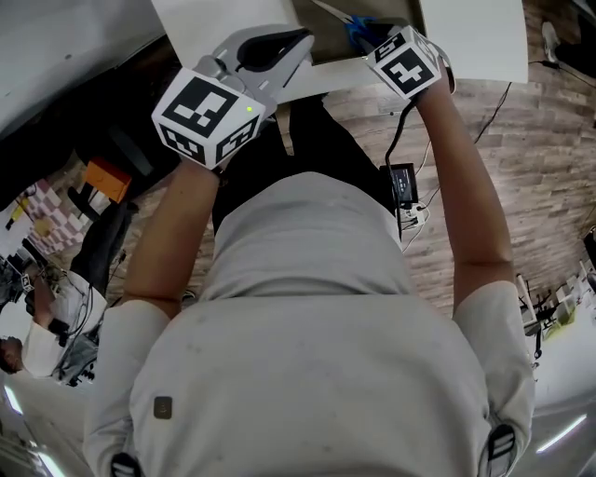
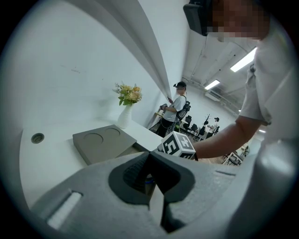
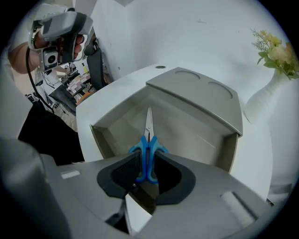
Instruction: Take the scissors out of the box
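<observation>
The left gripper [image 1: 270, 48] hangs off the near edge of the white worktop [image 1: 200, 23], away from the box. In the left gripper view its jaws are pressed together with nothing between them [image 2: 150, 158]. From what shows, it takes no part in the step in hand. Past it, the grey lid [image 2: 100, 142] with two round recesses lies on the worktop, and a white vase [image 2: 125, 116] of flowers stands behind the lid.

In the middle is the open box [image 3: 105, 137], with the lid set along its far side. The scissors [image 3: 148, 135] are still inside its walls, blades pointing away into the tray. Whether the tips have left the box floor cannot be told.

At the right, the right gripper [image 3: 147, 165] reaches into the box. Its jaws are clamped on the blue handles, a dark pad on each side.

So the grasp looks made, but the removal itself is not done. What is left, by my reading, is to lift the scissors over the box wall and carry them out.
</observation>
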